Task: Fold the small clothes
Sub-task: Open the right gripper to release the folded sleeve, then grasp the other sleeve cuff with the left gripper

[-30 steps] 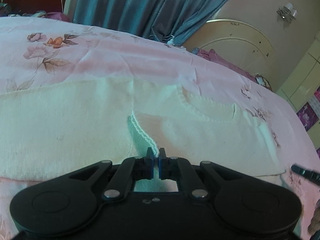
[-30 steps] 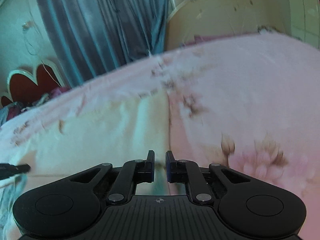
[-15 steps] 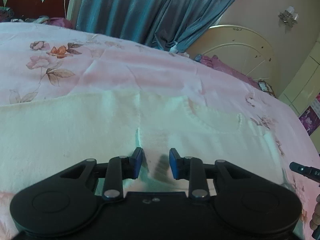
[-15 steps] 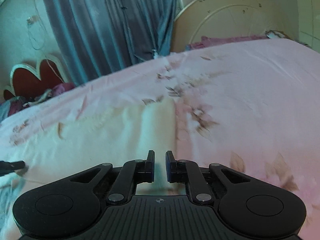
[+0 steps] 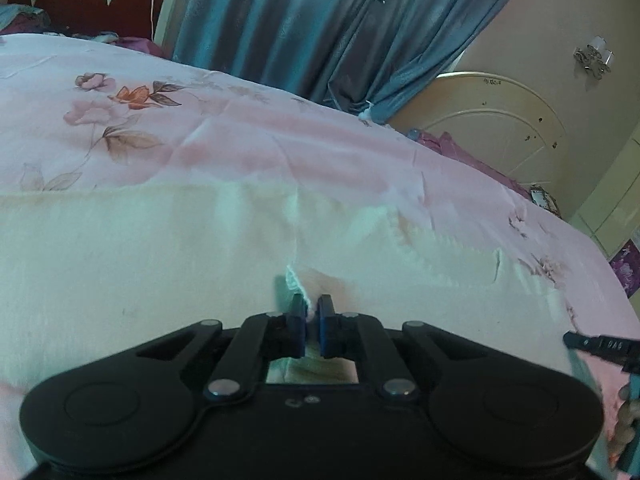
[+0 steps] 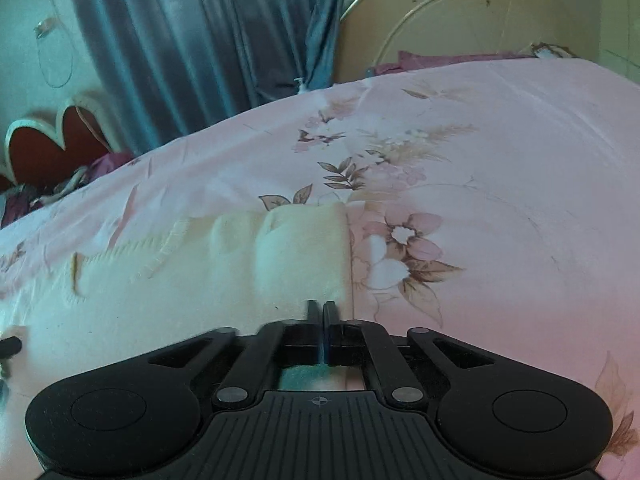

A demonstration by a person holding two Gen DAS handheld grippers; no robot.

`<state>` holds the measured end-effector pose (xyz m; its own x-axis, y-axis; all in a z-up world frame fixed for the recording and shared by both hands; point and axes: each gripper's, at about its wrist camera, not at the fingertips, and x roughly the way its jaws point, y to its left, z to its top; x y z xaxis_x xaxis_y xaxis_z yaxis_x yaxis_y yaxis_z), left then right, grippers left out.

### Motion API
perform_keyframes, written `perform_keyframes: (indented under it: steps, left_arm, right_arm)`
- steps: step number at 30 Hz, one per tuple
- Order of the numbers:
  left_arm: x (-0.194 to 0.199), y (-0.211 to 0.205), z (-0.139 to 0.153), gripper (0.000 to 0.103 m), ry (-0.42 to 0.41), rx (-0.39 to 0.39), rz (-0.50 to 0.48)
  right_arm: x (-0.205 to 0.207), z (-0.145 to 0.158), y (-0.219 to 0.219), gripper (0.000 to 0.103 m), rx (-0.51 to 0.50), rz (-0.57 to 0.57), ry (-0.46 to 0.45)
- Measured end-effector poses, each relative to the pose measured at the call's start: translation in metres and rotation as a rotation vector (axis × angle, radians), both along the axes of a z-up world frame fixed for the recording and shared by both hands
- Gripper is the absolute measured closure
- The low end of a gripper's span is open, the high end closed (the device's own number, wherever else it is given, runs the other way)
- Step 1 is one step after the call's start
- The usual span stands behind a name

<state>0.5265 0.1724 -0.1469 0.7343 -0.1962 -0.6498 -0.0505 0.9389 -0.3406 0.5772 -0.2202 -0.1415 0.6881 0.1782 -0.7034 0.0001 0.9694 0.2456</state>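
Left tool (image 5: 308, 305) reopened, now re-clamped on knit hem of cream sweater (image 5: 120, 264). Right tool (image 6: 319, 307) newly pinched shut at sweater's right edge, grip unclear. Fold lift ready.

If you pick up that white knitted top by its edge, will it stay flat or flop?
Probably flop: the white knitted top already wrinkles where the left gripper pinches its edge. It looks thin, so likely light.

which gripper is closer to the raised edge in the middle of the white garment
Left. The left gripper is pinching that raised edge of the white garment; the right gripper is at its side edge.
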Motion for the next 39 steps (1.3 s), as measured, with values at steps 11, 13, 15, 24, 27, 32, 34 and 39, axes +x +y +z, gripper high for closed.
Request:
perform_keyframes:
  steps: [11,13,15,24,27,32,34,39]
  left_arm:
    - [0.008,0.002,0.001,0.096,0.020,0.000,-0.014]
    - [0.008,0.001,0.000,0.092,0.022,0.010,-0.014]
    - [0.007,0.005,0.004,0.070,0.027,0.007,0.002]
    - [-0.013,-0.044,0.039,0.060,-0.093,0.195,-0.090]
    - [-0.006,-0.059,0.015,0.062,0.006,0.202,-0.122]
    - [-0.029,-0.053,0.012,0.062,-0.024,0.216,-0.086]
    - [-0.039,-0.049,0.013,0.062,-0.046,0.220,-0.074]
    - [-0.036,-0.043,0.012,0.062,-0.017,0.206,-0.064]
  right_arm:
    - [0.070,-0.006,-0.012,0.103,-0.053,0.007,-0.010]
    - [0.069,-0.002,-0.009,0.103,-0.080,0.028,-0.003]
    - [0.056,0.005,-0.011,0.103,-0.082,0.035,-0.015]
    - [-0.006,0.012,0.004,0.103,-0.052,0.097,-0.009]
    - [-0.020,0.003,0.006,0.103,-0.080,0.088,0.014]
    - [-0.046,0.010,0.000,0.103,-0.102,0.087,0.009]
    - [-0.056,0.014,-0.001,0.103,-0.067,0.095,-0.004]
    - [-0.058,0.008,0.007,0.103,-0.110,0.086,0.031]
